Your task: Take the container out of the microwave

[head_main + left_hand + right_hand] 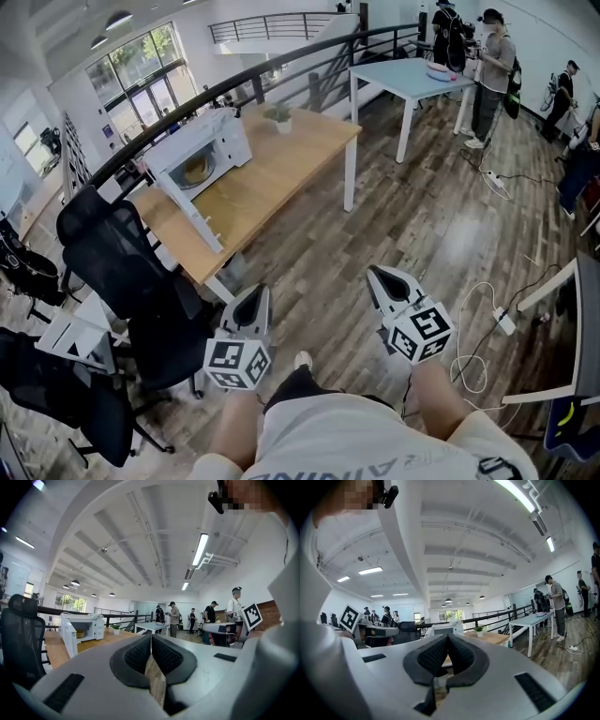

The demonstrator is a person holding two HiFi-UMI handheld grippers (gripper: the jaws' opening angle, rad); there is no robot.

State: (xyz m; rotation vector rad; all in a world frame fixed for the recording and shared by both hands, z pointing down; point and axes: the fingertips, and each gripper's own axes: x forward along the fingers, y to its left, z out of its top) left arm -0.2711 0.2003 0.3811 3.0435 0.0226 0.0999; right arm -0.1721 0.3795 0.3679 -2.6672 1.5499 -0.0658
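Observation:
A white microwave (202, 150) stands on the wooden table (281, 169) at the upper left, with its door (192, 214) swung open toward me. Inside it shows a yellowish container (195, 171). In the left gripper view the microwave (86, 626) is far off at the left, with the container (80, 633) dimly seen in it. My left gripper (260, 290) and right gripper (376, 273) are held level over the wooden floor, well short of the table. Both are shut, and nothing is between their pads. The right gripper view shows the microwave (443, 629) just above the jaws.
Black office chairs (122, 272) stand between me and the table's near left end. A small potted plant (278, 115) sits on the wooden table. Farther off are a white table (403, 70) and people (492, 56). Cables and a power strip (503, 322) lie on the floor at the right.

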